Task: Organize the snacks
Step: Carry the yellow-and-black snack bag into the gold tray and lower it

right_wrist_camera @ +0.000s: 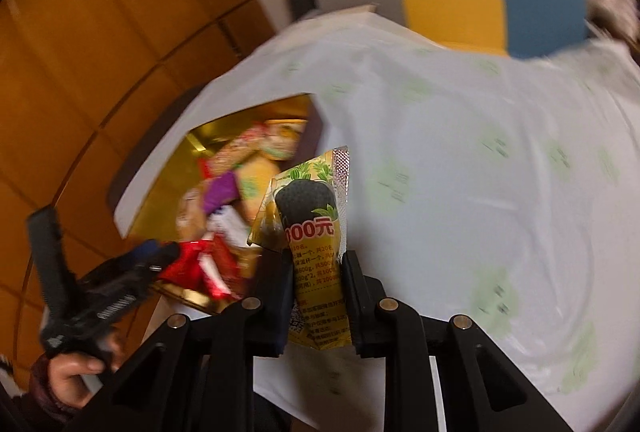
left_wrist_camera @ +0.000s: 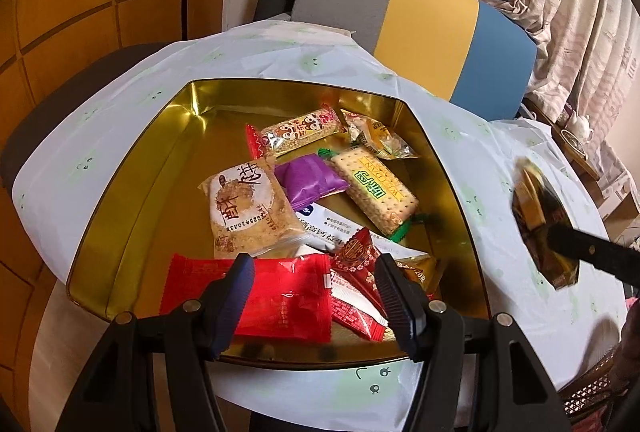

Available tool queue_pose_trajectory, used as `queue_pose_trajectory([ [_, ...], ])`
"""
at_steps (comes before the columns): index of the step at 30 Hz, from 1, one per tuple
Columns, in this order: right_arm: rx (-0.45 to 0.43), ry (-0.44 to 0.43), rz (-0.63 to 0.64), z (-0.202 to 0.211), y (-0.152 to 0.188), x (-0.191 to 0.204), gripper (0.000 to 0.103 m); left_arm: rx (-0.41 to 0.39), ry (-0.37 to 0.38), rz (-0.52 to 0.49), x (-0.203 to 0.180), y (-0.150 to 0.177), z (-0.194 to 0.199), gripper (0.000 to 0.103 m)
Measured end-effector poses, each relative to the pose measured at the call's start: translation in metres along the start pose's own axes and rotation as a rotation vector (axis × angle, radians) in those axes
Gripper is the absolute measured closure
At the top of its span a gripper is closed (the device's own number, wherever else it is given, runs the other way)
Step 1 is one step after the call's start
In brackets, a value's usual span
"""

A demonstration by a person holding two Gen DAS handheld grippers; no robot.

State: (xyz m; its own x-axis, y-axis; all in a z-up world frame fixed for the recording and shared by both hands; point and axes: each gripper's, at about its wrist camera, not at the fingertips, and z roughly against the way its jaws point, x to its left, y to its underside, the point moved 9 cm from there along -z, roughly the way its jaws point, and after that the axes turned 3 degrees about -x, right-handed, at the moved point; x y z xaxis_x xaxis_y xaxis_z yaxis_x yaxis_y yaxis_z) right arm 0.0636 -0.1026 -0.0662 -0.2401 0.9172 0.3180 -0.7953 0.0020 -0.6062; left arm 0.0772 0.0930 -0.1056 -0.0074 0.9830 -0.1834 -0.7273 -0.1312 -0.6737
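Right now the left gripper (left_wrist_camera: 314, 296) hangs low over the near edge of the gold tin (left_wrist_camera: 132, 200), jaws spread wide w/ nothing between them; its tips frame the red packet (left_wrist_camera: 288, 300) lying below, but whether they touch it can't be told. From the right wrist view the same gripper (right_wrist_camera: 160, 256) shows at lower left, blurred, w/ the person's hand (right_wrist_camera: 76, 372) on its handle.

Right gripper (right_wrist_camera: 316, 272) sits over the white tablecloth (right_wrist_camera: 460, 192), just right of the tin (right_wrist_camera: 168, 200), jaws closed tight on a yellow snack packet (right_wrist_camera: 308, 216). Packet stands roughly upright, tilted a bit, top end clear of the fingers; it's yellow foil w/ green leaf print, a dark round pic, red lettering and a crimped silver seal. In the left wrist view it (left_wrist_camera: 536, 216) looks blurred, above the cloth (left_wrist_camera: 520, 312) at right, outside the tin.

Inside the tin: a cracker pack (left_wrist_camera: 376, 192), purple packet (left_wrist_camera: 308, 180), round pastry pack (left_wrist_camera: 244, 204), cereal bar (left_wrist_camera: 300, 132), all loose and overlapping. Striped chair (left_wrist_camera: 424, 32) stands behind the table.
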Motion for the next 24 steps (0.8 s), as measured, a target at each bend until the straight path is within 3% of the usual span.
queue_pose_trajectory([
  [5, 0.026, -0.047, 0.089, -0.016, -0.011, 0.046, 0.08, 0.001, 0.0, 0.008, 0.005, 0.0, 0.0, 0.04],
  [11, 0.039, -0.035, 0.174, -0.037, -0.03, 0.077, 0.08, 0.005, -0.004, 0.025, 0.014, 0.002, -0.001, 0.04],
  [15, 0.068, -0.006, 0.217, -0.061, -0.037, 0.088, 0.08, 0.013, 0.002, 0.032, 0.017, 0.004, -0.005, 0.04],
  [20, 0.174, 0.05, 0.27, -0.111, -0.021, 0.086, 0.08, 0.024, 0.006, 0.035, 0.018, 0.007, -0.009, 0.04],
  [22, 0.212, 0.035, 0.268, -0.122, -0.014, 0.085, 0.081, 0.025, 0.008, 0.039, 0.02, 0.007, -0.009, 0.04],
  [24, 0.195, 0.038, 0.278, -0.122, -0.013, 0.084, 0.081, 0.026, 0.007, 0.042, 0.021, 0.007, -0.01, 0.04],
])
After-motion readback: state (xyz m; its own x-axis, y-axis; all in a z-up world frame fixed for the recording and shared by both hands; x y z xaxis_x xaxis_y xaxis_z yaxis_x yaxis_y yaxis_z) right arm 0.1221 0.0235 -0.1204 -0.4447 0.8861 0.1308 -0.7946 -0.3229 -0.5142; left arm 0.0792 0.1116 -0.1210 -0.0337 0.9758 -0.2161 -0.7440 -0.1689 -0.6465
